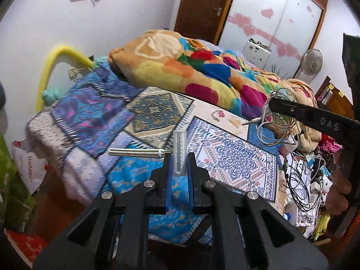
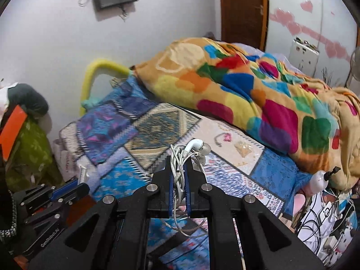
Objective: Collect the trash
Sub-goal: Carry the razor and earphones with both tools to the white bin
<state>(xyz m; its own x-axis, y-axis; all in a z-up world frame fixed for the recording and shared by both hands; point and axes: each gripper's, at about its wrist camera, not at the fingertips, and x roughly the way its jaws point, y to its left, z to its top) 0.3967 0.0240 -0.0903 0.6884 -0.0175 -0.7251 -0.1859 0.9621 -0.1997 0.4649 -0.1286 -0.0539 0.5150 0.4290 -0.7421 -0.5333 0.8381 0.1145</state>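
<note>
My left gripper fingers pinch a clear plastic piece | my right gripper squeezes tangled white earphones over the bed | only the left view shows dangling cords.

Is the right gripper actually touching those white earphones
Touching. The right wrist view shows the right gripper shut on the tangled white earphones, cord pinched between its pads.

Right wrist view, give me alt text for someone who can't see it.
The right gripper is shut on a tangled bundle of white earphones, held above a bed with a patchwork cover and a colourful blanket. The left gripper shows at lower left.
</note>
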